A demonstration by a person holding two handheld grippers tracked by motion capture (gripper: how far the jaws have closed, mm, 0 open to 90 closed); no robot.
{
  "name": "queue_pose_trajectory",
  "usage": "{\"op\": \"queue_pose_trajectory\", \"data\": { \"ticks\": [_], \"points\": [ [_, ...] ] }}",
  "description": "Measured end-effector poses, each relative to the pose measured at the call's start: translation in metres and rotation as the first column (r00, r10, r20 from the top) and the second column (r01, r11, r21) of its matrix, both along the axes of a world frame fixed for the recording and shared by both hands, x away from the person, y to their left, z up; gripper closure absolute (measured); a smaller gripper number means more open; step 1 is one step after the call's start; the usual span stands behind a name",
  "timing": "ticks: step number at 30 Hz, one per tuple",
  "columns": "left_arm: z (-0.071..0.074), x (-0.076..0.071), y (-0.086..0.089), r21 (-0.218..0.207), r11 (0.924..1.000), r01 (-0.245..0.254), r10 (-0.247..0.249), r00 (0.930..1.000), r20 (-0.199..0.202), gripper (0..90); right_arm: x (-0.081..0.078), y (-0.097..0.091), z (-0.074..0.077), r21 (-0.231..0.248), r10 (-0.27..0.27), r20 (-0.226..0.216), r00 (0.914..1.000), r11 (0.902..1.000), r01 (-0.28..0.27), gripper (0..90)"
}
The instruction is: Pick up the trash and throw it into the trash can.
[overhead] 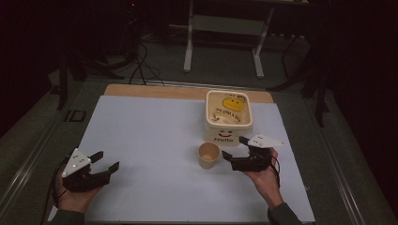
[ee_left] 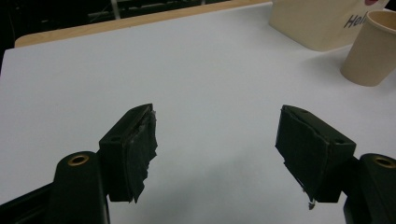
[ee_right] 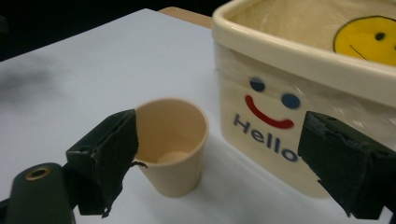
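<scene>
Paper cup [overhead: 209,155]: upright, empty, on the white counter [overhead: 150,140], just at 6 o'clock of the cream "Hello" tub [overhead: 228,116].

Right tongs [overhead: 236,151]: at 3 o'clock of the cup, jaws wide, nothing held; in the right gripper view one jaw already lies beside the cup wall. Judged step: closing on the cup. Advice: centre the wall between the pads, squeeze lightly to avoid crushing, keep clear of the tub.

Left tongs [overhead: 105,162]: at 9 o'clock, well apart, wide, idle.
</scene>
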State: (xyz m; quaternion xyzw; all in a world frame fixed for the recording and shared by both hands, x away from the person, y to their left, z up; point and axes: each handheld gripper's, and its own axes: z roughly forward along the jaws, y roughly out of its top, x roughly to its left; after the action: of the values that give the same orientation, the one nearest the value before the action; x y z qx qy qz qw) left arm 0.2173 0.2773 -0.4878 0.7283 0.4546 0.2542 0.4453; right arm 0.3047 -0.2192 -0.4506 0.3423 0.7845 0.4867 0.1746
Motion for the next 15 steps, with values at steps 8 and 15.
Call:
{"op": "queue_pose_trajectory", "data": {
  "ticks": [8, 15],
  "points": [
    [0.000, 0.000, 0.000, 0.000, 1.0000, 0.001, -0.001, 1.0000, -0.002, 29.0, 0.011, 0.014, 0.008, -0.027, 0.014, -0.032, 0.9994, 0.9995, -0.015, 11.7],
    [0.000, 0.000, 0.000, 0.000, 1.0000, 0.001, -0.001, 1.0000, -0.004, 29.0, 0.021, 0.023, 0.016, -0.065, 0.027, -0.065, 0.9976, 0.9974, -0.031, 11.7]
  ]
}}
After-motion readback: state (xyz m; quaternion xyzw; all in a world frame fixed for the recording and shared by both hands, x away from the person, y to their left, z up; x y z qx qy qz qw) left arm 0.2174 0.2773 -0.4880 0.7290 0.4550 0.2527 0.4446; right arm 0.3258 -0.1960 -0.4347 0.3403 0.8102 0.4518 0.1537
